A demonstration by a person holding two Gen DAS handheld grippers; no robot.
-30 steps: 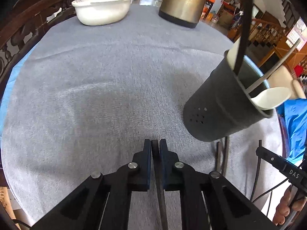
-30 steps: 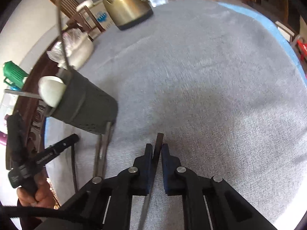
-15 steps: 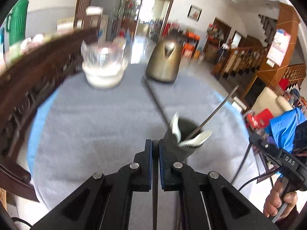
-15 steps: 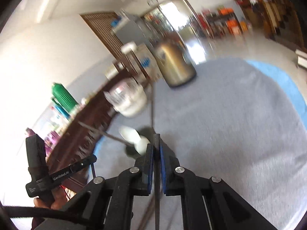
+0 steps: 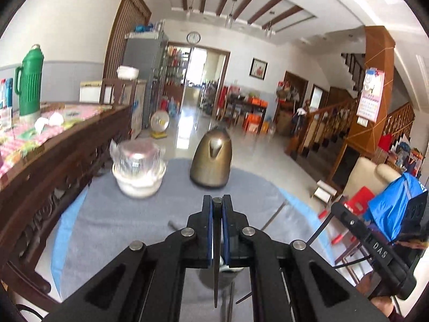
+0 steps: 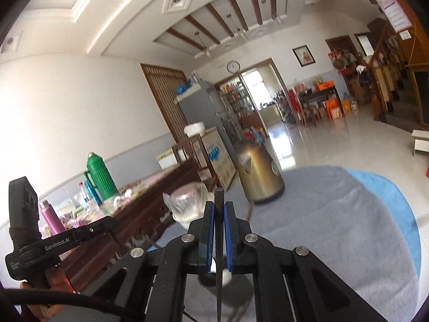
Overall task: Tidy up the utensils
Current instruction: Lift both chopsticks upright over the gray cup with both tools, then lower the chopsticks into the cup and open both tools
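Each chopstick ran lengthwise along its tongs, tip toward the camera. The left tongs point(image 5: 217, 209) were pressed nearly shut on a dark chopstick point(image 5: 216, 263); the right tongs point(image 6: 219, 214) likewise pinched another chopstick point(image 6: 219, 255), both above the grey-clothed counter point(image 5: 128, 222).

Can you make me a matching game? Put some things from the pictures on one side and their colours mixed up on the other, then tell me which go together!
Things:
1. kettle
2. thermos flask
3. tablecloth
4. bowl

Colours:
A. green
B. white
C. bronze-gold
D. grey

Right pairs: 1-C, 2-A, 3-D, 4-B.

The kettle and the bowl stand on the tablecloth at the far side of the table; the thermos flask stands on the wooden sideboard to the left.
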